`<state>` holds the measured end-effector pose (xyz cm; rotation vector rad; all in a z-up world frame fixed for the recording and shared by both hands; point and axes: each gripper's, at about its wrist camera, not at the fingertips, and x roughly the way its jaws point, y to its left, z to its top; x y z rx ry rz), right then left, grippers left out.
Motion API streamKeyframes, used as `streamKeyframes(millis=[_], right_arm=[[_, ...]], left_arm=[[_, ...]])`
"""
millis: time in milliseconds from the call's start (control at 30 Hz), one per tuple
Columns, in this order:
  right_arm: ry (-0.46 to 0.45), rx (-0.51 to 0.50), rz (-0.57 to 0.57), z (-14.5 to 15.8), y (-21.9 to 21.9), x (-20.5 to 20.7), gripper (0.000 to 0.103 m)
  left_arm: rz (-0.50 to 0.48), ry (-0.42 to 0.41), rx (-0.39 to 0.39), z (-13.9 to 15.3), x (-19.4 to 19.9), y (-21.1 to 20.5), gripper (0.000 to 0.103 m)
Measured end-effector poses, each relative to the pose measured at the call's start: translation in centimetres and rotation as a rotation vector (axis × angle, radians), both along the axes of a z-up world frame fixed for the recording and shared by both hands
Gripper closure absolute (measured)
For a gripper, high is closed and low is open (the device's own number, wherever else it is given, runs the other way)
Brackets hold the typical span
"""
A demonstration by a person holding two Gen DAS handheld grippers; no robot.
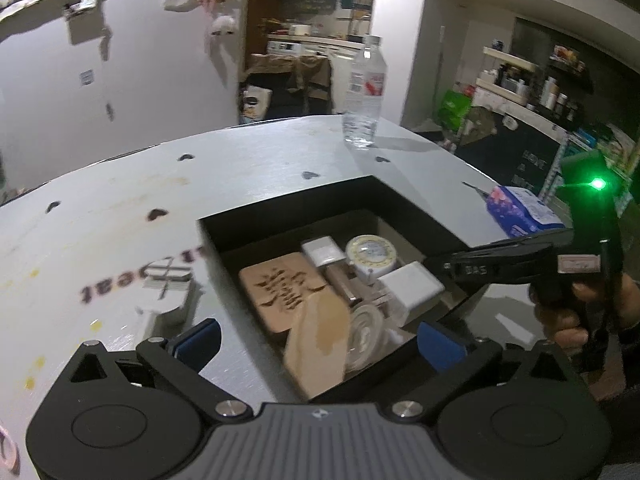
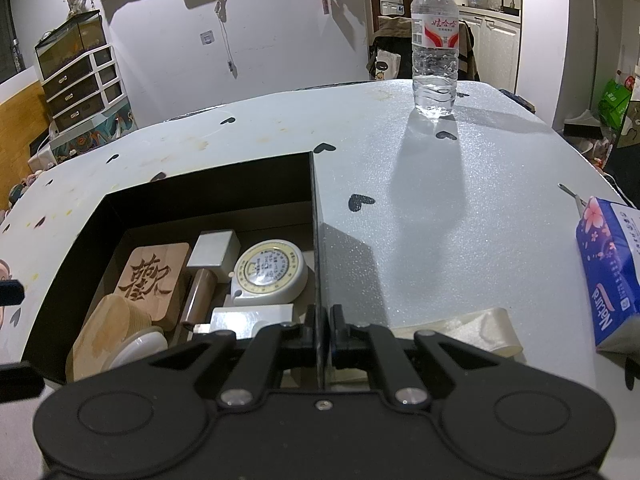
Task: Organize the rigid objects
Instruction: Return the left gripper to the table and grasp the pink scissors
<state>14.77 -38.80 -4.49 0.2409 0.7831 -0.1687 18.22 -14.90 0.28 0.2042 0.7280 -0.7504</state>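
We see a black box [image 2: 208, 184] open on the pale counter [image 2: 460, 208], and the rigid objects lie inside it. There is a square wooden coaster [image 2: 154, 276] carved with a Chinese character, a second wooden piece [image 2: 106, 336] leaning near the front corner, a round cream tape measure [image 2: 270, 276] with a printed dial, a white block [image 2: 214, 250] at the back, another white block [image 2: 248, 320] nearer us, a brown cylinder [image 2: 200, 296] between them, and a round white disc [image 2: 142, 346] by the front wall.

The right gripper [image 2: 324, 336] is pressed together on the box's right wall, pinching that thin edge between its pads. The left gripper [image 1: 318, 340] is spread wide over the box's near corner, nothing between its blue pads [image 1: 204, 338]; the second wooden piece sits just beyond them, blurred.

The box's near wall hides the lower parts of the front items, and the gripper body cuts off the front of the nearer white block. The dial's small print is too fine for us to read.

A clear water bottle [image 2: 435, 44] stands upright well behind the box, its red and white label in Chinese. A blue tissue pack [image 2: 610, 276] at the counter's right edge reads "Natural". A cream ribbon strip [image 2: 480, 330] lies beside the right gripper. In the left wrist view, reddish lettering [image 1: 108, 286] on the counter is upside down and smeared
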Motion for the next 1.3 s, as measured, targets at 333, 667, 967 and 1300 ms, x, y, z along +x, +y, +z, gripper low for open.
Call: streamKeyframes(millis=[333, 667, 967, 1300], right_arm=[[0.0, -0.001, -0.001, 0.1, 0.0, 0.0, 0.098], [0.001, -0.002, 0.0, 0.1, 0.0, 0.0, 0.098], [0.001, -0.002, 0.0, 0.1, 0.0, 0.0, 0.098], [0.004, -0.005, -0.003, 0.1, 0.0, 0.1, 0.098]], left_arm=[[0.184, -0.016, -0.023, -0.3, 0.7, 5.3, 0.0], [0.47, -0.128, -0.008, 0.7, 2.8, 12.6, 0.0], [0.691, -0.169, 0.013, -0.1, 5.4, 18.4, 0.001], [0.845, -0.062, 0.028, -3.2, 8.9, 22.2, 0.032]])
